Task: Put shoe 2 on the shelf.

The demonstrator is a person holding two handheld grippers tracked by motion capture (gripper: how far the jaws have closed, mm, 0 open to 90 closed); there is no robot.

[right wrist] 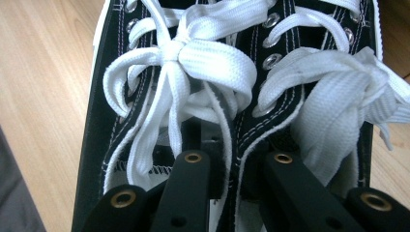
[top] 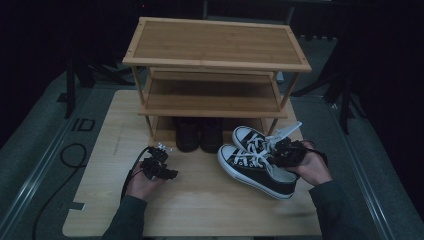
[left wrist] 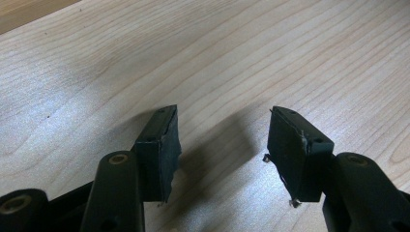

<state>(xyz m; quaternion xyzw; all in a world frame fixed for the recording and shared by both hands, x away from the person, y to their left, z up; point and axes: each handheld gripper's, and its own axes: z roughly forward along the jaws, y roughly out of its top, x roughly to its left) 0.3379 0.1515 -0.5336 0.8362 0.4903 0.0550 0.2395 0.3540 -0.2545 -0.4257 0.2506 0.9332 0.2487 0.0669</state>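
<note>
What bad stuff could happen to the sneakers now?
1. The right gripper seems to pinch both black-and-white sneakers by their inner collars alone, so one might slip out if lifted.
2. The loose white laces hang near its fingers and could snag.
3. The wooden rack stands close behind, with dark shoes on its bottom shelf; a swinging sneaker might bump them.

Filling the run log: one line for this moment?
right gripper: shut on sneakers | left gripper: open, above table | rack: behind
</note>
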